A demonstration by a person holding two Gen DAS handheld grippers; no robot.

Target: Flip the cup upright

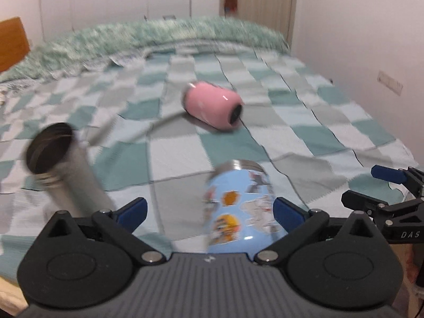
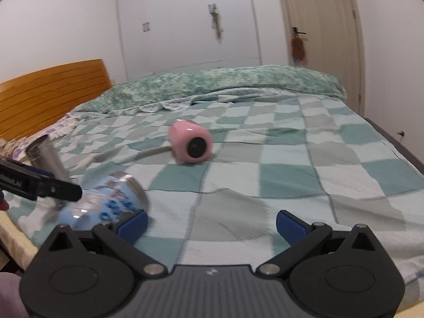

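Note:
Three cups lie on their sides on the checked bed cover. A light blue cartoon cup lies between the open jaws of my left gripper, close to the right finger pad, with a gap on the left. It also shows in the right wrist view. A pink cup lies further out in mid-bed, its dark base toward me. A steel cup lies at the left, its open mouth up-left. My right gripper is open and empty over the cover, and shows at the right of the left wrist view.
A rolled green quilt lies along the far side of the bed. A wooden headboard stands at the left. White wardrobes and a door are behind. The bed's right edge runs near the wall.

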